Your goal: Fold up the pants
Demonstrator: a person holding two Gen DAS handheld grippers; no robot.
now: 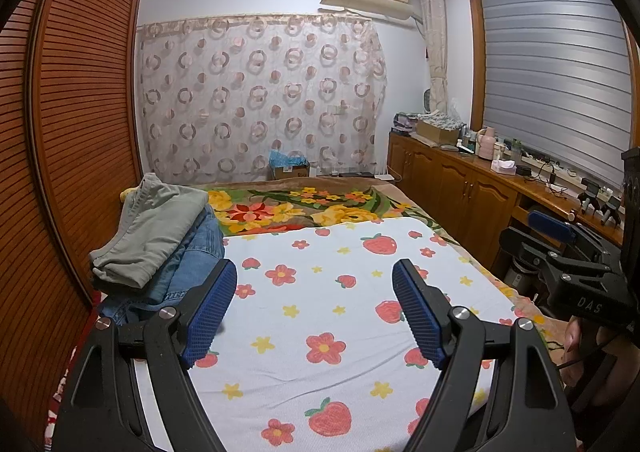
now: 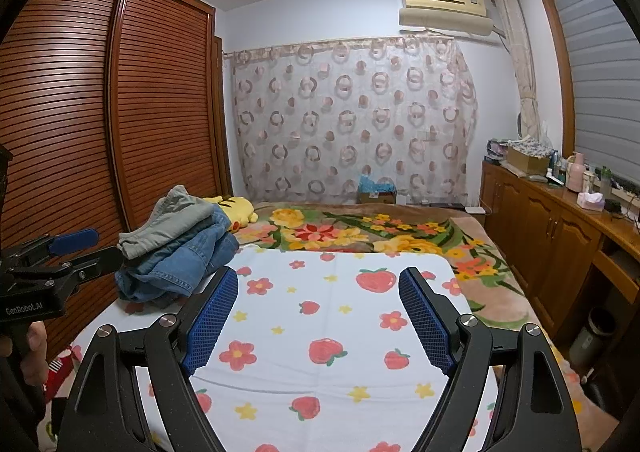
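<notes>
Over the strawberry-print sheet [image 1: 320,292], I hold left gripper [image 1: 314,308] and right gripper [image 2: 318,316] with jaws open and empty, pants [image 2: 176,252] heaped far-left, where one grab could drag both garments.

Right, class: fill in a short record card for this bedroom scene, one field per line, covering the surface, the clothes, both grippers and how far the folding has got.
Surface: strawberry sheet on a bed
Clothes: grey pants on top of jeans, piled at the sheet's left edge
Behind pile: yellow plush
Left gripper: open, empty, above the sheet
Right gripper: open, empty, above the sheet
Progress: nothing laid out on the sheet yet
</notes>
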